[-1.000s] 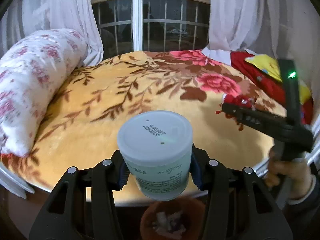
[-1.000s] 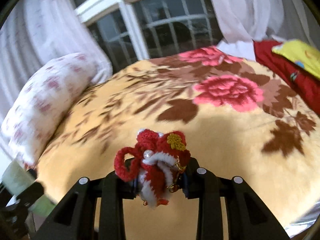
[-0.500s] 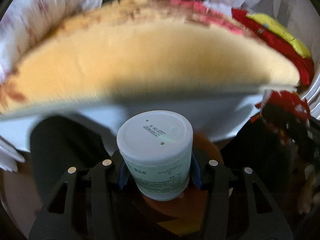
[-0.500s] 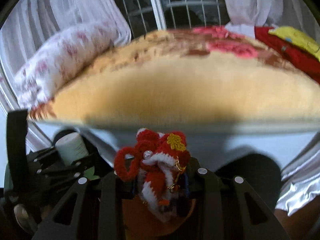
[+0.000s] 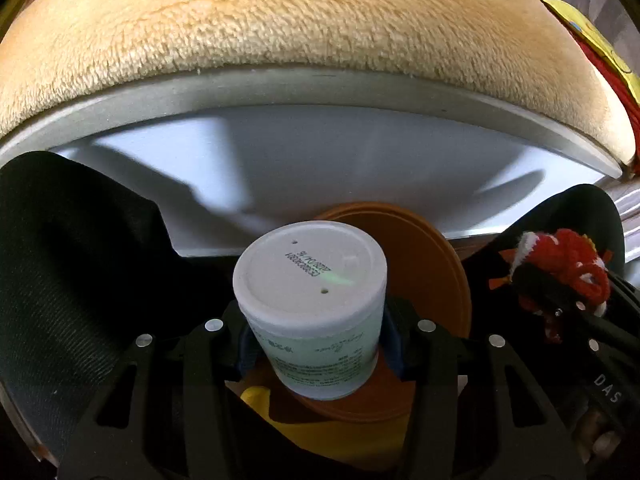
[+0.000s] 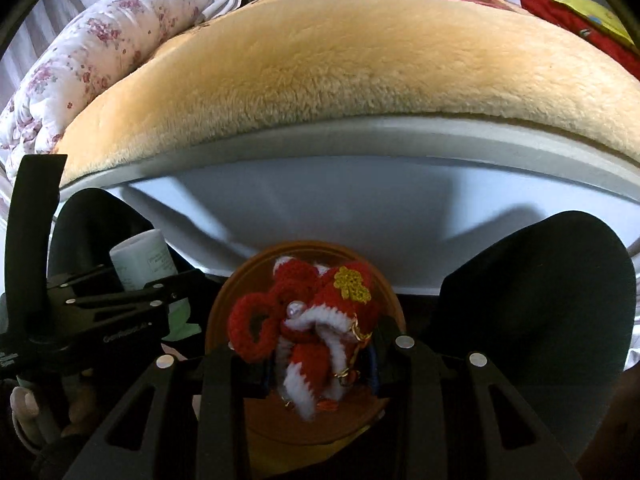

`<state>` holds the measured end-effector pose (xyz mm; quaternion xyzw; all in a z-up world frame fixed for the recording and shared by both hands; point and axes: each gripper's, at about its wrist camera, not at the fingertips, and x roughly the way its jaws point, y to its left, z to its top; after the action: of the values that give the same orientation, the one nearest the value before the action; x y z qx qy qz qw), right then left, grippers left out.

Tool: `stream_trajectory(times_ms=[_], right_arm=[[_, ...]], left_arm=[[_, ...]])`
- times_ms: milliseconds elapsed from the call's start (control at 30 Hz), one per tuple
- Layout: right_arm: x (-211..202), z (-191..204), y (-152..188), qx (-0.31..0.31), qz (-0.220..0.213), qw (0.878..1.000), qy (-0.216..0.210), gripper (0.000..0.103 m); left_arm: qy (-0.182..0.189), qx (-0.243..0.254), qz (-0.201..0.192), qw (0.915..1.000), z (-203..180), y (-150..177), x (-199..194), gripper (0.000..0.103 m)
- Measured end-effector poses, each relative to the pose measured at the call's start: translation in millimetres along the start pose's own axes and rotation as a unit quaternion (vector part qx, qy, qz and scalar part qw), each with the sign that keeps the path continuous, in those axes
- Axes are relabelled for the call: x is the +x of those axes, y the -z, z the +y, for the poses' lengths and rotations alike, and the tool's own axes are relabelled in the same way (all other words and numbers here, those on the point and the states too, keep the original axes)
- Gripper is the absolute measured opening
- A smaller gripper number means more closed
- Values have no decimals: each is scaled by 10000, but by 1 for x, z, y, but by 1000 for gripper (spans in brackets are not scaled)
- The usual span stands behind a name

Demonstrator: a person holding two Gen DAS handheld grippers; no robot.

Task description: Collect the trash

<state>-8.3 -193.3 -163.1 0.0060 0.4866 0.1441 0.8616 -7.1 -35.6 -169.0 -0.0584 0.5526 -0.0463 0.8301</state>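
Note:
My left gripper (image 5: 316, 340) is shut on a white plastic cup (image 5: 312, 300) with a pale green label, held bottom-forward over the orange-brown trash bin (image 5: 436, 280). My right gripper (image 6: 320, 364) is shut on a red and white crocheted ornament (image 6: 312, 320) with a gold flower, held over the same bin (image 6: 228, 304). The right gripper and ornament (image 5: 568, 272) show at the right of the left wrist view. The left gripper and cup (image 6: 144, 264) show at the left of the right wrist view.
The bed edge with a yellow fleece blanket (image 5: 280, 24) and a white frame (image 5: 320, 148) rises just beyond the bin. A floral pillow (image 6: 92, 56) lies at the far left. Dark trouser legs (image 6: 540, 300) flank the bin. Something yellow (image 5: 320, 436) lies inside it.
Both grippers dropped from above the bed down to below its edge, over the bin. Each keeps its hold on its object.

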Motion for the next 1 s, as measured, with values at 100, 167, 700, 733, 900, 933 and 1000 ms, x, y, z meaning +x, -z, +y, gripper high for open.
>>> stream_trajectory(times_ms=[100,167,700,733,900,933,1000], right_arm=[[2,2,0,-12,12,10000,17,33],[1,2,0,-1,21,10000,28,33],[-11,-7,2,381,-214,9988,235,73],[-13,-9,2,413,-241,9985,248,76],[-28,-16,4,490,-480,9971,314,89],[-31,-16,3,493,-538,9968,338,93],[-38,-15,1,486,-656,9959,386,95]], left_arm=[[0,0,14,10000,-1,1,1,48],[-5,4,20,10000,-3,1,1,48],[-166,-3,-50,9998,-1,-7,-10,77],[-166,-21,-52,9998,0,-7,-11,77],[-109,-83,-174,9998,1,-6,-18,77],[-99,-99,-269,9995,2,-7,-23,77],[-129,-82,-458,9988,1,-8,-34,77]])
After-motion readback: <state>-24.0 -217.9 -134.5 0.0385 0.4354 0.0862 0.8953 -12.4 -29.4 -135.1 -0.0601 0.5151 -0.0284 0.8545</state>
